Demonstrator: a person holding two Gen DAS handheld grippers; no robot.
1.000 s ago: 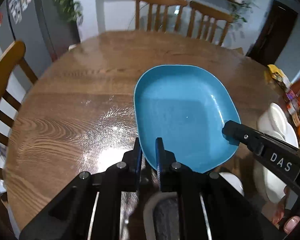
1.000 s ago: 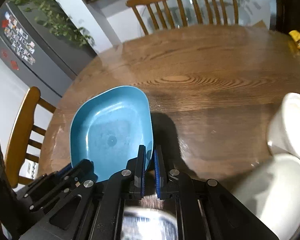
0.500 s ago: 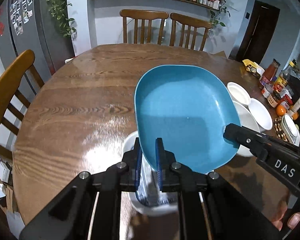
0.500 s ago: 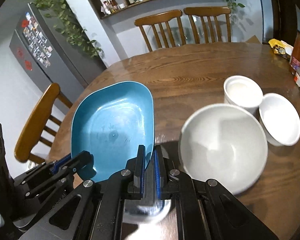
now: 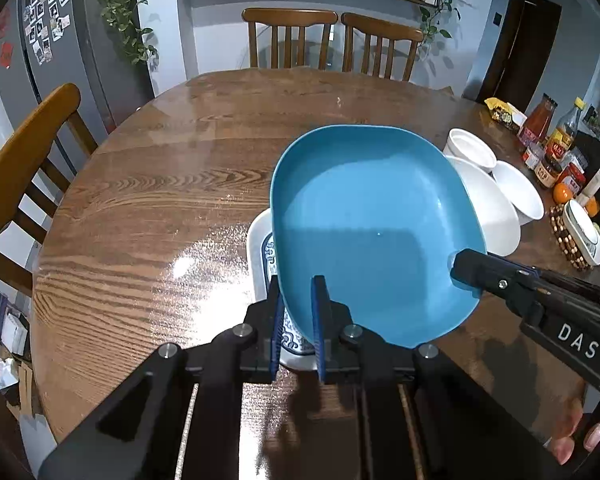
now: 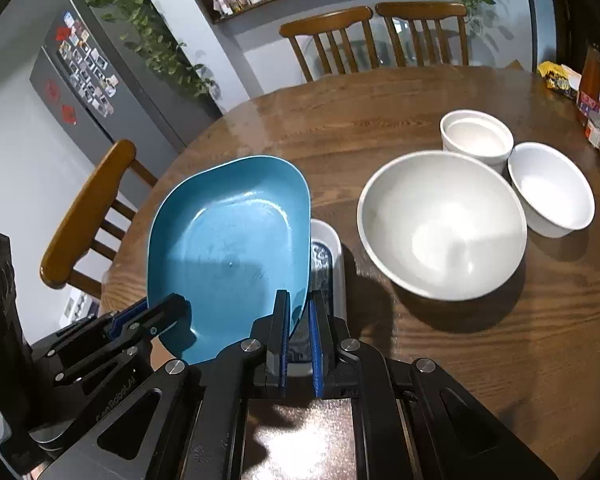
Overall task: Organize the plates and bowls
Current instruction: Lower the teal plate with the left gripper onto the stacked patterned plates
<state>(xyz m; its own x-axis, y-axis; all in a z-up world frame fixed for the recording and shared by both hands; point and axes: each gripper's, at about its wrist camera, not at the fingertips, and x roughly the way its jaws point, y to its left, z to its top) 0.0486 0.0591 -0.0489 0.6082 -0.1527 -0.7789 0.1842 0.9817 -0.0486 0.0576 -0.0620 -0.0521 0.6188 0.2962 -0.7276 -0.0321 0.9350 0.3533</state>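
While both grippers pinched its near rim, a teal, rounded-square plastic plate [image 5: 374,224] hung tilted in the air above a round wooden dining table [image 5: 148,208]. The left gripper [image 5: 299,322] had its jaws nearly closed on the plate's near-left edge, one blue pad above the rim and one below. The right gripper [image 6: 299,334] was likewise clamped almost shut on the plate's near-right edge. Neither held anything else.

Directly beneath the teal plate lay a white rectangular ceramic dish with a blue patterned centre [image 5: 262,256], mostly hidden by it; the two were apart, not touching. To the right stood a large white ceramic bowl [image 6: 442,224], just beside the dish, with a small straight-sided white cup-like bowl [image 6: 476,138] and a small white flared bowl [image 6: 552,188] close behind it. Bottles and jars [image 5: 548,140] crowded the table's far right edge.

Judging from this, the plate was likely meant to be stacked on the patterned dish. The risks seemed several. Both grips were thin pinches on a smooth, sloping rim, so the plate could slip if the hands drifted apart or twisted unevenly. Lowered tilted, its far edge could strike the dish first and skid. Its right corner might also knock the large bowl, which sat very near.
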